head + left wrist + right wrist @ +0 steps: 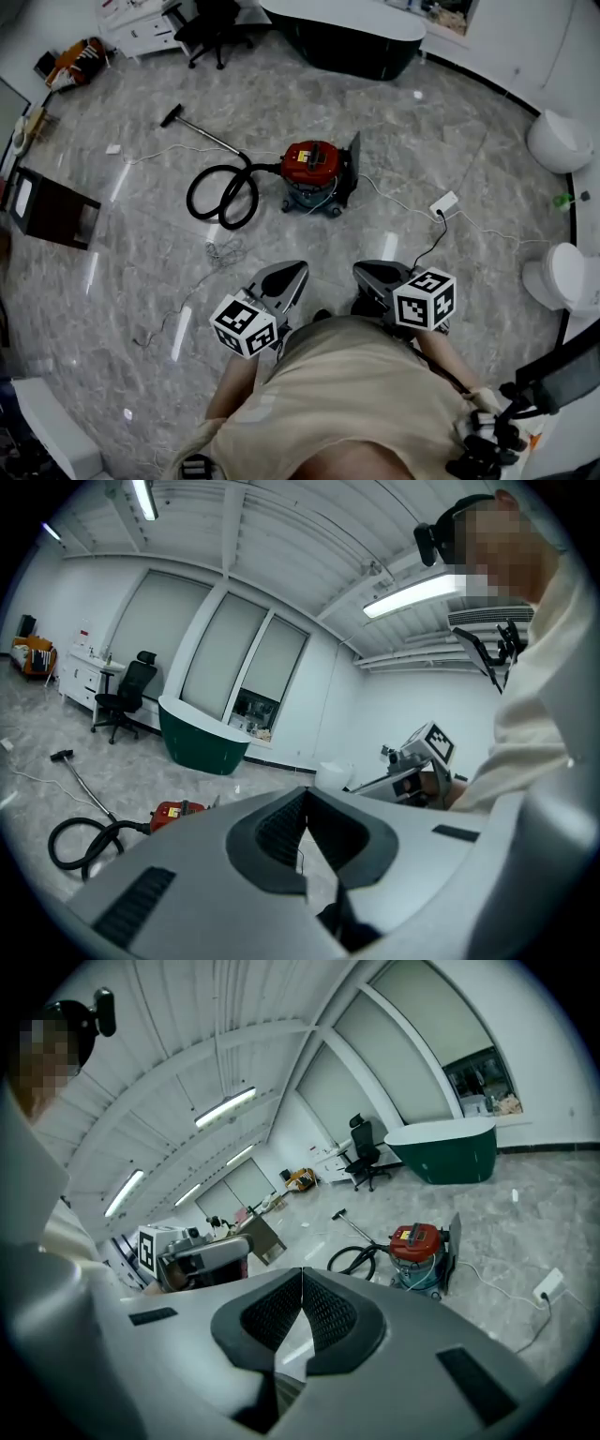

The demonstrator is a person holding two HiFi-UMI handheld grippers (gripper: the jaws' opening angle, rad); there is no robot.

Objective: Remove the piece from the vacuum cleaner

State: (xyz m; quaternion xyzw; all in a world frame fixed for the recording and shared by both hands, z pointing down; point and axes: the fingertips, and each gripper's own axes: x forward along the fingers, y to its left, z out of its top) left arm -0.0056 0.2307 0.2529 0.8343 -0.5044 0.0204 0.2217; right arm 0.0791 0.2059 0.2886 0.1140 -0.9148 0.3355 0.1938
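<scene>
While your left gripper (294, 271) and right gripper (366, 271), fingers (330, 1312) pressed together on nothing, hang far from the vacuum (314, 169), approach comes first; then spread them.

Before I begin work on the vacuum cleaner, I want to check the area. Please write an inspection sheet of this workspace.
Surface: grey marble floor, glossy.
Job's things: red canister vacuum cleaner upright, black coiled hose and metal wand attached.
Clutter: tangled thin cord, small white scrap.
Grippers: left gripper and right gripper shut, empty, apart from cleaner.
Cables: white cable to white power strip.
Surroundings: dark green curved counter, black office chair.
</scene>
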